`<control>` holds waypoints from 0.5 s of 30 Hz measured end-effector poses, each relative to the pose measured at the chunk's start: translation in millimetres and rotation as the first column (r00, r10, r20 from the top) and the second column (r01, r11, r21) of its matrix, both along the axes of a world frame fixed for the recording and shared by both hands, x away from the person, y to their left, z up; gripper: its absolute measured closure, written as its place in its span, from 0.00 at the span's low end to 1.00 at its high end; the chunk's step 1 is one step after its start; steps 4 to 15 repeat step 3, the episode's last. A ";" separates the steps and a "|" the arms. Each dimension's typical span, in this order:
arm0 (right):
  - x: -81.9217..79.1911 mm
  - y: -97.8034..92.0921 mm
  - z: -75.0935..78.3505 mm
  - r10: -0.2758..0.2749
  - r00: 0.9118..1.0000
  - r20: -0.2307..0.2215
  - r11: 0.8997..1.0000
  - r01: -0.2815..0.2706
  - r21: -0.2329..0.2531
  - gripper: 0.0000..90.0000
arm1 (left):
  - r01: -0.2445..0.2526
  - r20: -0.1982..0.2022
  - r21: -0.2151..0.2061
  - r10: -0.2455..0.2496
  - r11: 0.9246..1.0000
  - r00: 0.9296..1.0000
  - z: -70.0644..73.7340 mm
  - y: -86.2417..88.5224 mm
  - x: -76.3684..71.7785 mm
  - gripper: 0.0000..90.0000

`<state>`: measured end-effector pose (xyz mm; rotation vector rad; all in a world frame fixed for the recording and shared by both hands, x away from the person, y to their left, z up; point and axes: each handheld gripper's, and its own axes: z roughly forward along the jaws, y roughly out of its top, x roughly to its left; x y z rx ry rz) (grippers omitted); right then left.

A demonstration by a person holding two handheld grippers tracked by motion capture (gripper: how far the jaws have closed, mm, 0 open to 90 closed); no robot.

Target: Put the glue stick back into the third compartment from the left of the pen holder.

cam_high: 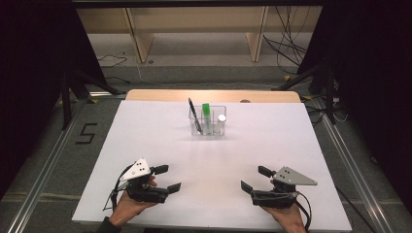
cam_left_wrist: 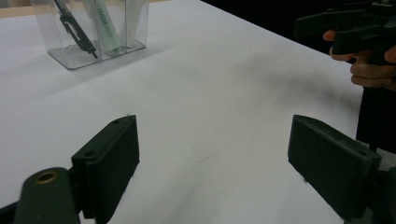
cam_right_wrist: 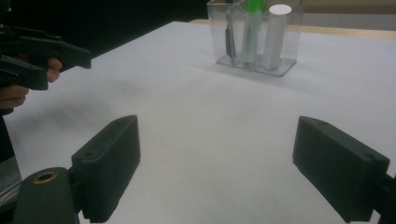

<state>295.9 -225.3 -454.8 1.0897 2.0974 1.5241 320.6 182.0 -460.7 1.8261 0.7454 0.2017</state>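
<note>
- The white rectangular table top (cam_high: 214, 145) lies nearest the high camera and spreads from the near edge to a strip of pale wood at its 12 o'clock side.
- The left black two-jaw gripper (cam_high: 167, 177), held in a hand at the table's 7 o'clock corner, carries a grey three-cornered plate; its jaws stand released, wide apart, with bare white surface between them in the left gripper view (cam_left_wrist: 212, 154).
- The right black two-jaw gripper (cam_high: 255, 178), held in a hand at the 5 o'clock corner, points toward the left one; its jaws too stand released and grasp nothing, as the right gripper view (cam_right_wrist: 217, 158) shows.
- The clear plastic rectangular holder (cam_high: 208, 130) stands upright toward 12 o'clock, well apart from both grippers.
- Inside it, the black clip pen (cam_high: 194, 114) leans toward 11 o'clock at the holder's 9 o'clock end.
- The green-capped marker (cam_high: 207, 112) stands in the middle.
- The white cylindrical stick (cam_high: 221, 120) stands at the 3 o'clock end.
</note>
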 end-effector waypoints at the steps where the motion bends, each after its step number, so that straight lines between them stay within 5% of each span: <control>1: 0.0 0.0 -0.1 -0.001 1.000 0.000 1.000 0.001 0.000 0.18 | 0.000 0.000 0.000 0.000 1.000 1.000 0.0 0.0 0.0 0.18; 15: 0.1 0.0 -0.2 -0.002 1.000 0.000 1.000 0.002 0.000 0.18 | 0.001 -0.001 0.001 -0.001 1.000 1.000 0.1 0.2 0.1 0.18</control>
